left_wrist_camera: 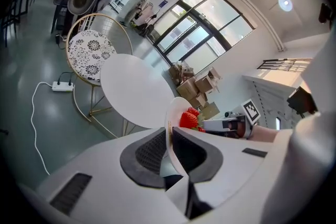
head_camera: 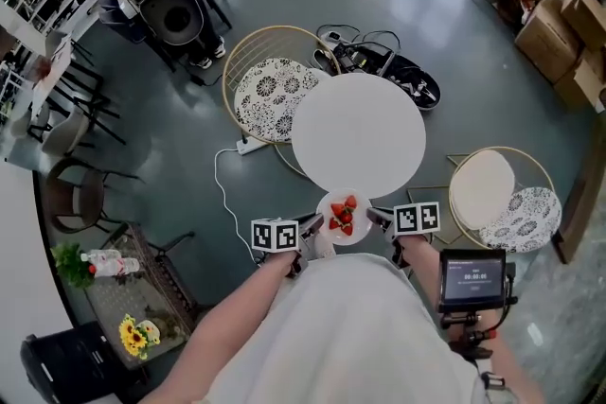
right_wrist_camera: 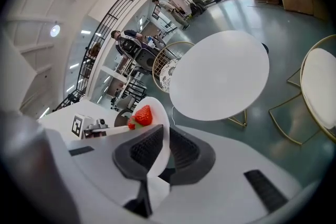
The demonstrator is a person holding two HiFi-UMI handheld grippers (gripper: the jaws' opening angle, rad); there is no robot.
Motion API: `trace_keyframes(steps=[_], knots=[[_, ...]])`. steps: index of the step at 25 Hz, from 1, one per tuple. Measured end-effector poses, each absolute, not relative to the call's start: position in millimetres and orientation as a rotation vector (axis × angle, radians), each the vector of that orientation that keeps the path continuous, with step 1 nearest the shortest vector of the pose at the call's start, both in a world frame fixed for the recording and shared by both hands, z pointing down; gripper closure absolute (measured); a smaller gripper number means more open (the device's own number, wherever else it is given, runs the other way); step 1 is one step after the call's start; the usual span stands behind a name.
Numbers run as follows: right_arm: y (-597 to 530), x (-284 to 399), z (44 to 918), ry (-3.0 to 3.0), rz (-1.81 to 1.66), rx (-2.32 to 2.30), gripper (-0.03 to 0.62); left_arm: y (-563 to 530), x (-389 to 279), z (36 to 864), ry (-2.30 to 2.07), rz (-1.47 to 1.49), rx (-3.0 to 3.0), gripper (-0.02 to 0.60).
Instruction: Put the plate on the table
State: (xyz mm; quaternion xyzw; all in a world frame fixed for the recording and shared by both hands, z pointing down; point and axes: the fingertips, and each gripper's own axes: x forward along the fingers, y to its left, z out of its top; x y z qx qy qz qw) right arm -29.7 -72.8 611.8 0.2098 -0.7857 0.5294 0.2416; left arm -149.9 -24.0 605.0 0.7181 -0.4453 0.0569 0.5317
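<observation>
Plate (head_camera: 364, 215) in air, just short of table (head_camera: 358, 133) near edge, strawberries (head_camera: 343, 215) on top. Left gripper (left_wrist_camera: 169, 152) and right gripper (right_wrist_camera: 163, 152) each clamped on opposite rims. Probably stiff, slick, breakable; rim grips ok, keep level.

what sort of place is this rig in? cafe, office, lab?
Probably a café-style lounge in a large public or office building, not a lab: a round white table with gold wire-frame chairs on a bare floor, tall glazed windows, and stacked cardboard boxes off to one side.
</observation>
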Motion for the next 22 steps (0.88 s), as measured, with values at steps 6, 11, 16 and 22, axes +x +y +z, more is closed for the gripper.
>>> trace_keyframes(steps=[6,11,16,22], knots=[[-89,-54,611,-2.150,1.431,0.624,0.556,-42,-175,606,-1.032,0.133,1.741,0.557],[-92,-70,607,-2.159,1.412,0.641,0.556,-47,-192,606,-1.012,0.133,1.754,0.558],[-87,-74,612,-2.144,1.414,0.681,0.556,-45,-197,612,-0.986,0.134,1.760,0.557],[-98,-71,617,-2.120,1.442,0.695,0.556,-57,-194,616,-0.972,0.153,1.742,0.558]])
